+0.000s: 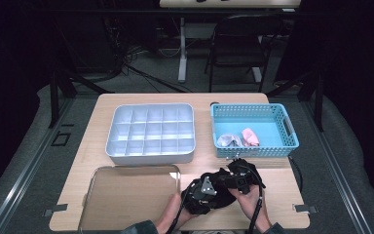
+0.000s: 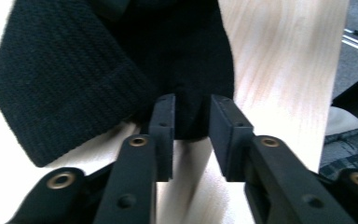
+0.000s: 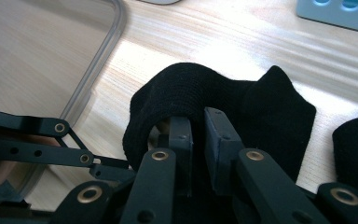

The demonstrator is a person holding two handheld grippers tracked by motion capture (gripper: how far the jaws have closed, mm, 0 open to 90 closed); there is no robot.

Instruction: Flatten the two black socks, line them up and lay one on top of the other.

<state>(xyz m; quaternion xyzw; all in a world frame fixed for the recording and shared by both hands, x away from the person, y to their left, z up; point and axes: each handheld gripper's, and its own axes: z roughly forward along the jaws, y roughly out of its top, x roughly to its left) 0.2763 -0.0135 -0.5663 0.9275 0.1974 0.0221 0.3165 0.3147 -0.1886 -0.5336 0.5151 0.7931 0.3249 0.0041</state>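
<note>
A black sock [image 1: 222, 195] lies on the wooden table [image 1: 141, 102] near its front edge, with both grippers on it. My left gripper [image 1: 218, 187] comes in from the left. In the left gripper view its jaws stand a little apart, left gripper [image 2: 191, 121] open, with an edge of the ribbed black sock [image 2: 74, 84] between the pads. My right gripper [image 1: 230, 175] holds the sock from the right. In the right gripper view the right gripper [image 3: 198, 126] is shut on the black sock [image 3: 261, 112]: one jaw sits inside the cuff opening, the other outside.
A clear shallow tray [image 1: 177, 171] lies at the front left, its rim [image 3: 98, 70] close to the sock. Behind it stands a white compartment box [image 1: 151, 157]. A blue basket [image 1: 253, 151] at the right holds a pink sock [image 1: 251, 136] and a pale sock [image 1: 228, 140].
</note>
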